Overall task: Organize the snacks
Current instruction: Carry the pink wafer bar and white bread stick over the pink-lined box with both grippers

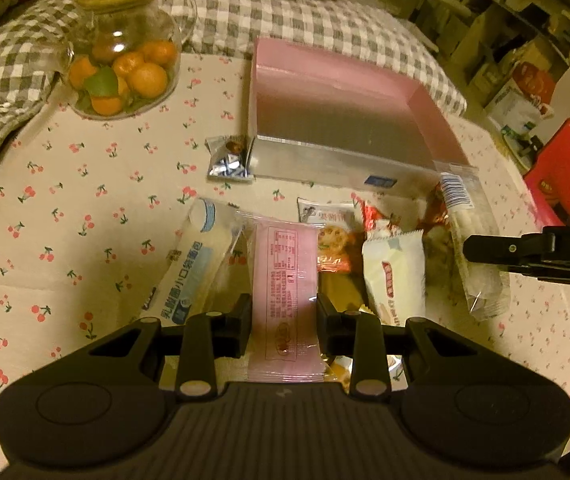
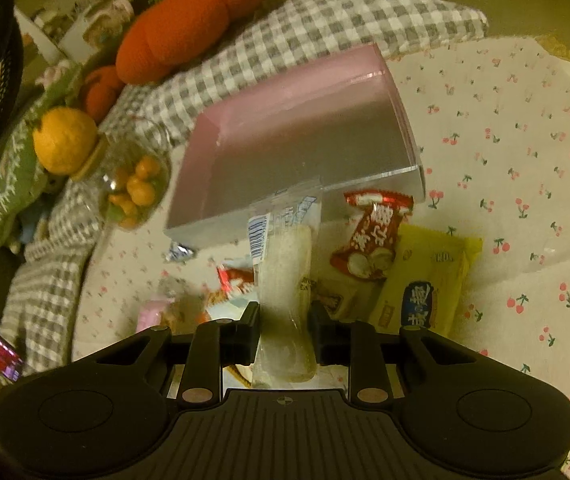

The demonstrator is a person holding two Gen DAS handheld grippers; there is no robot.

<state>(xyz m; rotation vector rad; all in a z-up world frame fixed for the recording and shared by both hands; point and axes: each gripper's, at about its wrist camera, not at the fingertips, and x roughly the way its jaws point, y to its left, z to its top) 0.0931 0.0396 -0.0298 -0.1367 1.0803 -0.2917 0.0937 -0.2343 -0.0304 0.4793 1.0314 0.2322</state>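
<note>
2 claws are at work over a tabletop (image 1: 85, 200) covered in a cherry-print cloth, and each is clamped on 1 snack. The left claw (image 1: 283, 322) grips a pink packet (image 1: 285, 280) by its long sides, the packet running from between the fingers away toward the far side. The right claw (image 2: 284, 330) pinches a clear packet (image 2: 285, 280) holding a pale stick-shaped snack, barcode end pointing far, toward 1 pink tray (image 2: 297, 152) with clear walls that stands at the far middle of the cloth. In the left wrist view the snack pile lies just beyond the left claw: 1 white-and-blue packet (image 1: 193, 264) to its left, 1 white packet (image 1: 395, 272) to its right, and 1 small silver packet (image 1: 229, 158) touching the tray's near left corner. The right wrist view adds 1 red packet (image 2: 371, 236) and 1 yellow packet (image 2: 425, 280) right of the clear one. 1 glass jar (image 1: 125, 64) of small oranges stands far left, near a grey checked cloth (image 1: 305, 20).
</note>
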